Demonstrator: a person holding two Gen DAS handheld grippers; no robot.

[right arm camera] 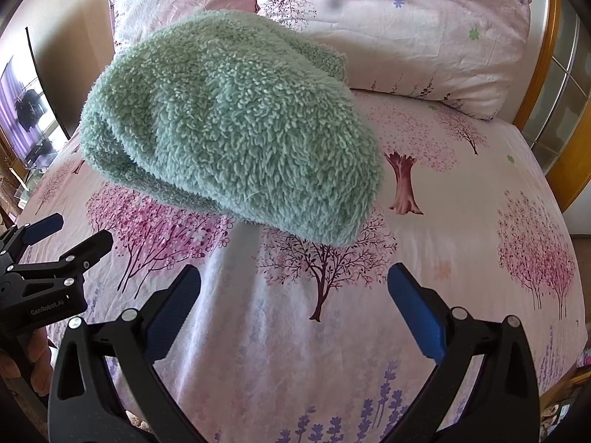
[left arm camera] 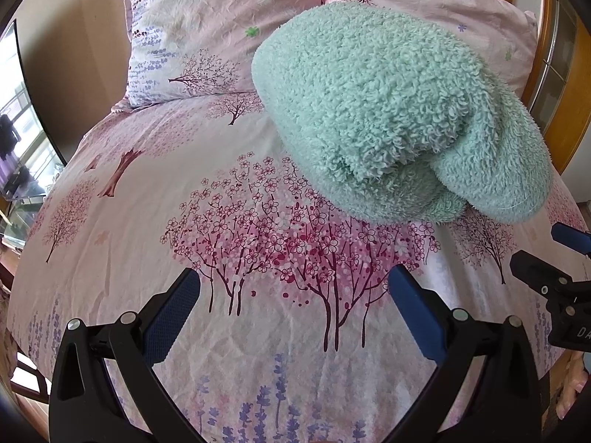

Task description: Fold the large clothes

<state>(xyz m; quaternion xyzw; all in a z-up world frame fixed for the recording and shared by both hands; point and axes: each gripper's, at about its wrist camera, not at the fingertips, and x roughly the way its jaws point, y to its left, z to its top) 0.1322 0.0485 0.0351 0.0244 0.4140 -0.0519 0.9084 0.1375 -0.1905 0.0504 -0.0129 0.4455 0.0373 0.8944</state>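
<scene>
left claw spread, empty | right claw spread, empty | fleece bundle ahead

Both the left tongs and the right tongs hang spread wide, side by side, gripping nothing.

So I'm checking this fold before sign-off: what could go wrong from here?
The fleecy green garment lies folded in a thick, puffy bundle; its top layer may spring open. Both the left gripper and right gripper are open and clear of it, so nothing holds it. It sits on soft bedding, which may shift.
</scene>
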